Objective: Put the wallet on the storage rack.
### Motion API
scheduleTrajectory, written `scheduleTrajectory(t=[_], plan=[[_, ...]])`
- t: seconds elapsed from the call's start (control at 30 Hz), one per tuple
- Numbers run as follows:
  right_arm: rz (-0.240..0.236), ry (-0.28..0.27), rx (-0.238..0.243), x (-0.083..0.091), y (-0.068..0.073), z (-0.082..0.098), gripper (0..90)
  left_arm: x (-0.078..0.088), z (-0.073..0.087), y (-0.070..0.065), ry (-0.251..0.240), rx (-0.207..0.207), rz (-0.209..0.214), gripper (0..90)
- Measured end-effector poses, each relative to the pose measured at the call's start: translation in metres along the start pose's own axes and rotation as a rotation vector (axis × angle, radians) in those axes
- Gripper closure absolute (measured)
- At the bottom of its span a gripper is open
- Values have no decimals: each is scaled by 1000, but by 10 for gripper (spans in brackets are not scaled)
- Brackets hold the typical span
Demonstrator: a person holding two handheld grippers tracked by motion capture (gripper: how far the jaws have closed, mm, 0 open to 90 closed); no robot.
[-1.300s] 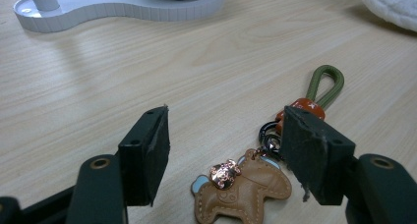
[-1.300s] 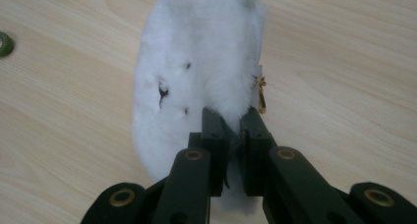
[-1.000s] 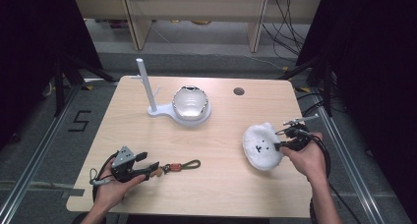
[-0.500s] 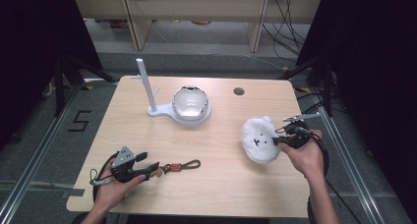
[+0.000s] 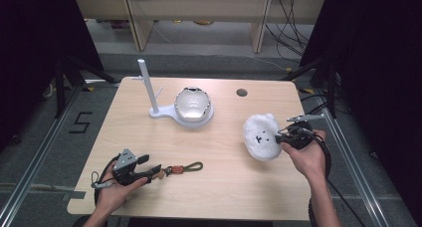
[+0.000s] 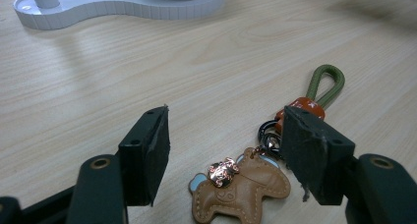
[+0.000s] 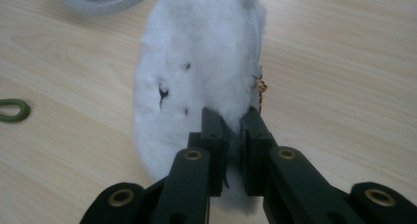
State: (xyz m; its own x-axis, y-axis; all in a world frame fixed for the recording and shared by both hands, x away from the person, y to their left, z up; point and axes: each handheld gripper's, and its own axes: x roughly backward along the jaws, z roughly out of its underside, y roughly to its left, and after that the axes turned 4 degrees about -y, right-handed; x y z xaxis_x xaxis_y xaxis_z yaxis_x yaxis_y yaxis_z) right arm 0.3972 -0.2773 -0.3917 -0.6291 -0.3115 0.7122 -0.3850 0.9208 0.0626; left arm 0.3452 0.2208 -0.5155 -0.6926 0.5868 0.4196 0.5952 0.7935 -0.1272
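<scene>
horse charm (image 6: pixel 241 194): legs cut by bottom edge | white stand (image 6: pixel 118 8): top cropped | plush pouch (image 7: pixel 196 81): top cropped

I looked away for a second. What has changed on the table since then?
The right gripper, shut on the white fluffy pouch, has tipped it up and carried it slightly toward the table's middle. The left gripper stays open by the keychain, and the white stand with its bowl has not moved.

A fluffy white pouch (image 5: pixel 263 136) with small black face marks stands tilted on edge at the table's right side. A brown leather horse keychain (image 6: pixel 243 187) with a green cord loop (image 6: pixel 324 82) lies flat near the front left.
</scene>
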Motion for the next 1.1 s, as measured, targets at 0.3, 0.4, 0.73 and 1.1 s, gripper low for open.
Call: scheduleTrajectory(t=[0.3,0.4,0.73,1.1], plan=[[15,-49,-4,2,3,-4,840,0,1,0,-4,4,-4,353],[23,-53,-38,3,7,-5,839,0,1,1,-5,5,1,352],[18,-139,-6,-1,5,-10,838,2,1,1,-5,9,-13,353],[30,-201,-30,-3,8,-13,838,2,1,2,-8,9,-15,353]])
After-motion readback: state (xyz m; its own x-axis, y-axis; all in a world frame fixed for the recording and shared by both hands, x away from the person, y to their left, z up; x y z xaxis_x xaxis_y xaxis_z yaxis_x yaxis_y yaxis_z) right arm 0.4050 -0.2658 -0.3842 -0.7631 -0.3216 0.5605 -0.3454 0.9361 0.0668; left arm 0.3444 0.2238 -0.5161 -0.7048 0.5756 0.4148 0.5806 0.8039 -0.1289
